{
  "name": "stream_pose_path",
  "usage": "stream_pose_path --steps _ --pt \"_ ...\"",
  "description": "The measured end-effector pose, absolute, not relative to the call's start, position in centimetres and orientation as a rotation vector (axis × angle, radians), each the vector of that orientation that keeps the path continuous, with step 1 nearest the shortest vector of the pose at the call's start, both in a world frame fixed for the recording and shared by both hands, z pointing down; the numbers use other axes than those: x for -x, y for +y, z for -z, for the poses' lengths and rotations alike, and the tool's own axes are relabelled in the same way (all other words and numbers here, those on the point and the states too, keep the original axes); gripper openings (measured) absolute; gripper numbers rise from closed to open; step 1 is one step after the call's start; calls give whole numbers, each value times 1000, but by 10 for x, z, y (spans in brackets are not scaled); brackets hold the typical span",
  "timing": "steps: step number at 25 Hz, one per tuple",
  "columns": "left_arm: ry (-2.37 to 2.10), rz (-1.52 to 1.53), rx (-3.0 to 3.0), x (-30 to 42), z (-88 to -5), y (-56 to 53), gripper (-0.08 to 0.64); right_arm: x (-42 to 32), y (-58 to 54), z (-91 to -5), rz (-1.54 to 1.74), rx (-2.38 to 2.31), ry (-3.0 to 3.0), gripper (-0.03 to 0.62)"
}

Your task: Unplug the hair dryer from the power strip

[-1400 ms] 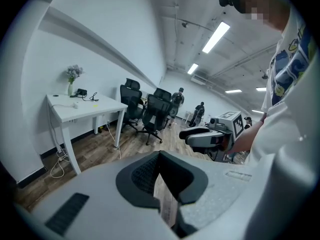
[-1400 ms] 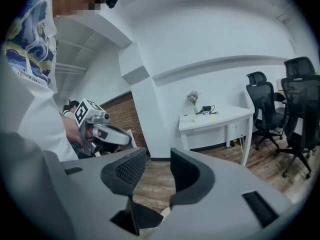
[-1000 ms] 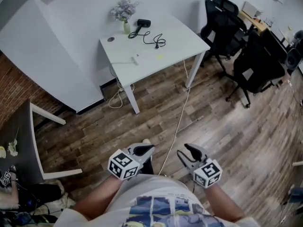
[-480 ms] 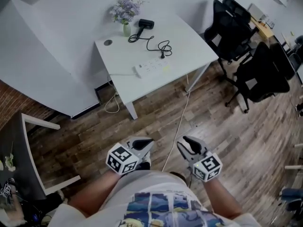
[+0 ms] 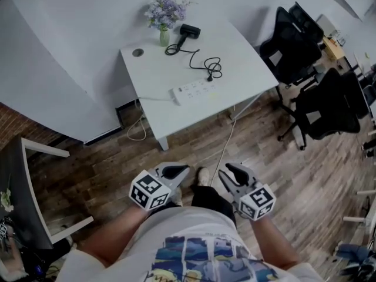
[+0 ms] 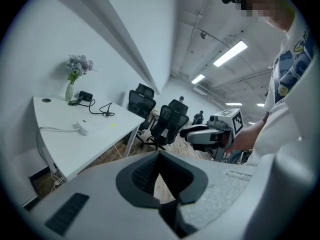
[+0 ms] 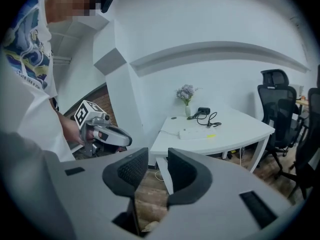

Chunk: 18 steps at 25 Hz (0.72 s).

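Observation:
A black hair dryer [image 5: 189, 30] lies at the back of the white table [image 5: 235, 51]. Its black cord curls forward to a plug [image 5: 210, 76] at the far edge of the white power strip [image 5: 194, 88]; whether the plug sits in a socket I cannot tell. Both grippers hang low in front of the person's body, well short of the table. My left gripper [image 5: 179, 169] has its jaw tips together and holds nothing. My right gripper [image 5: 229, 170] has a gap between its jaws, which are closing on nothing. The strip [image 7: 197, 132] and dryer [image 7: 203, 110] also show in the right gripper view.
A vase of purple flowers [image 5: 166, 13] stands beside the dryer. Black office chairs [image 5: 305, 69] crowd the right of the table. A white cable [image 5: 222, 154] runs from the table down across the wooden floor. A dark desk [image 5: 17, 181] stands at the left.
The person has walked toward the table, which now sits nearer and larger in the head view. Both grippers came along with the body. The right jaws have narrowed slightly.

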State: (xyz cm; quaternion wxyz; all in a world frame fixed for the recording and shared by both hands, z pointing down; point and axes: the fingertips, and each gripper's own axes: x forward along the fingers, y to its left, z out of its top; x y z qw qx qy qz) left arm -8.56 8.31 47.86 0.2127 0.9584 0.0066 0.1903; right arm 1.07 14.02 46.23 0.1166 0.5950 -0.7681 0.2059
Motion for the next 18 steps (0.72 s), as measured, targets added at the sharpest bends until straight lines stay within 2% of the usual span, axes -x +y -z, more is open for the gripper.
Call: stream_pose_path --steps 18 --pt "-284 -554 -2641 -12 -492 -69 2 -125 -41 -481 -557 -1460 -2384 115"
